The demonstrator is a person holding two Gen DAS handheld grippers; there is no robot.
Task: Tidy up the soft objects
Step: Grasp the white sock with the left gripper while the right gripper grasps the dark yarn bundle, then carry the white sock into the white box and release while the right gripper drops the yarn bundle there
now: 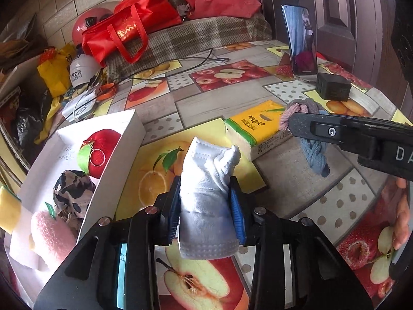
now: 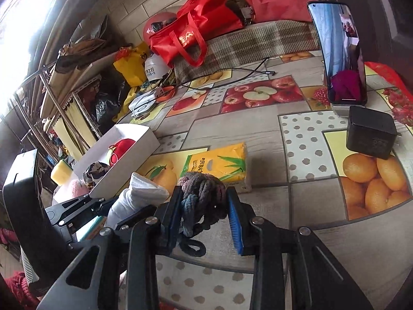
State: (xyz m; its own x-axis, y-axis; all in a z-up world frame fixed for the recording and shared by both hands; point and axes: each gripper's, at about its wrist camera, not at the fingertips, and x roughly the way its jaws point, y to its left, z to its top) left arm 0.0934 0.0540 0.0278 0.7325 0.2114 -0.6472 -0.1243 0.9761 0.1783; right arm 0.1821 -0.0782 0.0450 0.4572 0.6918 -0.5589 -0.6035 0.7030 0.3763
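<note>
The tabletop [image 1: 214, 103] carries a box [image 1: 113, 155] at left and a tissue pack [image 1: 258, 129] at centre. A phone [image 1: 302, 41] stands at the far right, with a charger [image 1: 333, 86] before it. A bag [image 1: 129, 25] lies behind.

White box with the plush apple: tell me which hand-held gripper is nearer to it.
Left. The left hand-held gripper, holding the white sock, is right beside the white box; the right hand-held gripper sits farther off, past the tissue pack.
</note>
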